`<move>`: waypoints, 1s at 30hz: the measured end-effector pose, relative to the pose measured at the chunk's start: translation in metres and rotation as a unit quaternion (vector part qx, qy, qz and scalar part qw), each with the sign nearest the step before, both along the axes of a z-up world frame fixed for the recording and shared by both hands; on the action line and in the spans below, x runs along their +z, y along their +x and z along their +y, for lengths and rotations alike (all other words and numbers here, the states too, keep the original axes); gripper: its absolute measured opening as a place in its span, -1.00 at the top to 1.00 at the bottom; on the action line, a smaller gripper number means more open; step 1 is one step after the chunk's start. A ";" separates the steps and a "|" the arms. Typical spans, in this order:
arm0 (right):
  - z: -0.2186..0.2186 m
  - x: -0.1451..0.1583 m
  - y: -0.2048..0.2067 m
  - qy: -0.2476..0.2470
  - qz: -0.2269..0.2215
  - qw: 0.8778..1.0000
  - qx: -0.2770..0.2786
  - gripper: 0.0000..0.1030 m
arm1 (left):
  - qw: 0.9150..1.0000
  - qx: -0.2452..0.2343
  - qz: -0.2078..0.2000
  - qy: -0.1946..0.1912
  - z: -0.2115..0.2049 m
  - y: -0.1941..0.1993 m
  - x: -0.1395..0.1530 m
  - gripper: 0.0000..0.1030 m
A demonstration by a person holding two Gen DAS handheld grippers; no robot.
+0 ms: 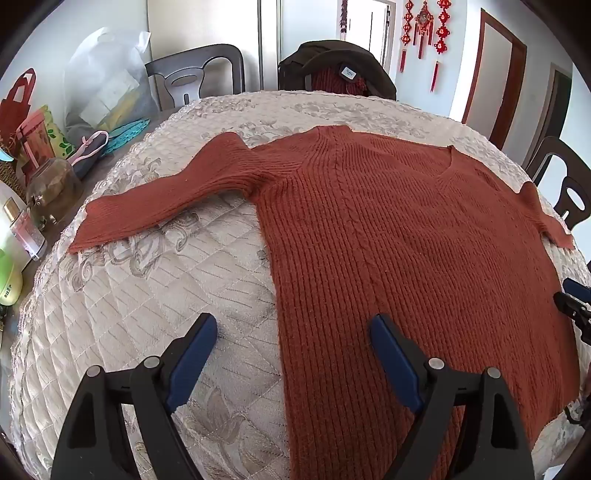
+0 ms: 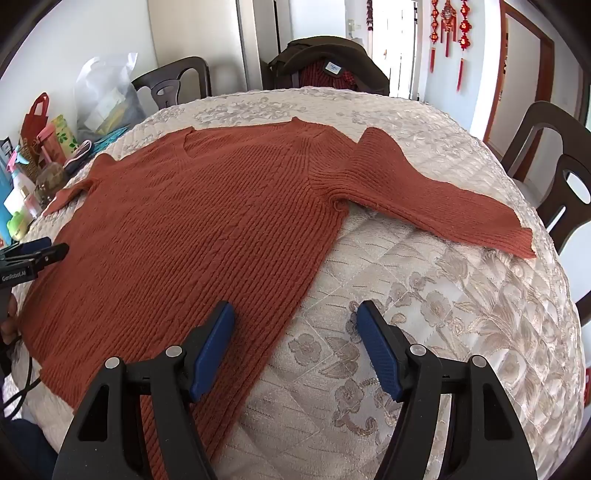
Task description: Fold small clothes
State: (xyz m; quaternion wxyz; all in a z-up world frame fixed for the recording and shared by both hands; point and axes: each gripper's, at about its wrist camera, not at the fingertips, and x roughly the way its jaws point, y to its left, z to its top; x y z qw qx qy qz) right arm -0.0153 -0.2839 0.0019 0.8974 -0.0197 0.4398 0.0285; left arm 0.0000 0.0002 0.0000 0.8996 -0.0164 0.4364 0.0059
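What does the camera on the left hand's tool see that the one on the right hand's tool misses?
Only the left wrist view shows the sweater's whole left sleeve stretched out flat, plus the open left tongs up close, straddling the sweater's edge.

Only the right wrist view shows the other sleeve in full, the wooden chair beside it, and the open right tongs up close.

Both show the rust-coloured sweater lying flat on the quilted table cover, the chair with a dark jacket behind, and the red wall ornaments.

Rust sweater (image 2: 207, 229) flat on quilt (image 2: 424, 295)
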 end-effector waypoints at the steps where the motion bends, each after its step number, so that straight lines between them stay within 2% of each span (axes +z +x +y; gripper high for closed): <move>1: 0.000 0.000 0.000 0.001 0.000 1.000 0.000 -0.34 | 1.000 0.000 0.000 0.001 0.000 0.000 0.000 -0.69; 30: 0.000 0.000 -0.001 0.003 -0.001 1.000 0.000 -0.35 | 1.000 0.000 0.000 0.001 0.000 0.000 0.000 -0.79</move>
